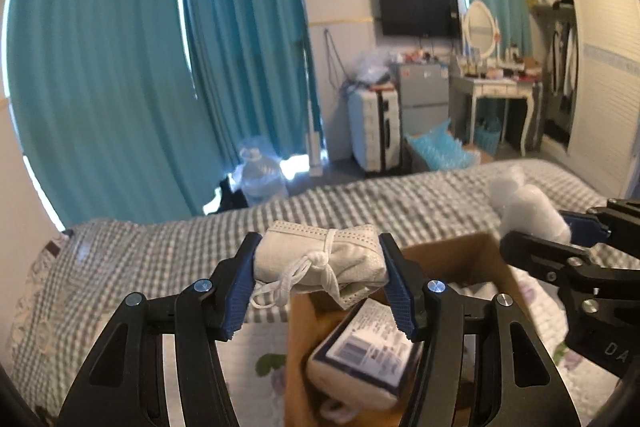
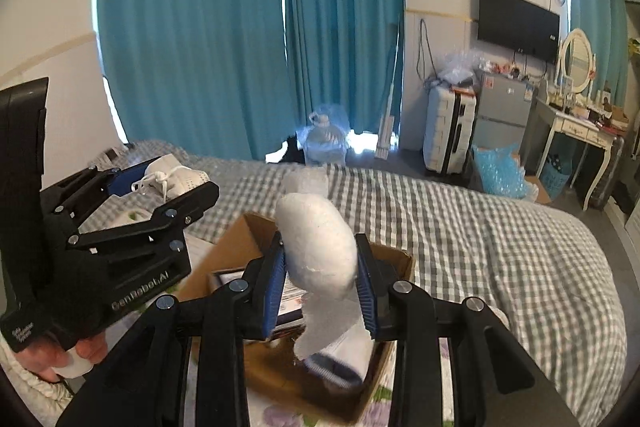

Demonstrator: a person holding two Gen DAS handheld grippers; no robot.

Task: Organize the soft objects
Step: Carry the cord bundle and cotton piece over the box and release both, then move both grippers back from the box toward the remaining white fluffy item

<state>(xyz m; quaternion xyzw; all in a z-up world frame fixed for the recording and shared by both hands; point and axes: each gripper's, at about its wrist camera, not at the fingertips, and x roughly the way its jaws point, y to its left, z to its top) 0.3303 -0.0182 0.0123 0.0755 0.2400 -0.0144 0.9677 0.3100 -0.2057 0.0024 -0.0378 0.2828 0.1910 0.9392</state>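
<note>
- Left gripper (image 1: 320, 263), black w/ blue ribbed pads: jaws closed on a rolled bundle of white face masks (image 1: 320, 259) tied w/ its own white ear-loop cord; bundle lies crosswise between the pads, cord ends dangling below.
- Right gripper (image 2: 320, 277), same build: jaws closed on a white puffy roll of foam-like wrap (image 2: 318, 247); roll stands tall between the pads, top poking above the fingertips, a loose strip hanging under it.
- Both bundles are held in the air over an open brown cardboard box (image 1: 460, 251), not in it.
- Box sits on a quilted floral-print white cover (image 1: 256, 359) at the near side of the bed (image 2: 480, 227), which carries a grey-and-white checked sheet.
- In the box, left view: a white soft pack w/ a dark blue printed label (image 1: 368, 351), lying tilted. Right view: a white sock w/ grey-blue toe (image 2: 344, 359), just under the hanging strip; touching or not – can't tell.
- The two grippers are near each other, side by side; the left one shows at the left edge of the right view, a person's fingers (image 2: 60, 359) wrapped on its handle.
- Bkgd: teal curtains (image 1: 120, 67), wall-mounted black TV (image 1: 418, 11), white hard-shell suitcase (image 1: 372, 131), clear water jug (image 1: 260, 171) on the floor.
</note>
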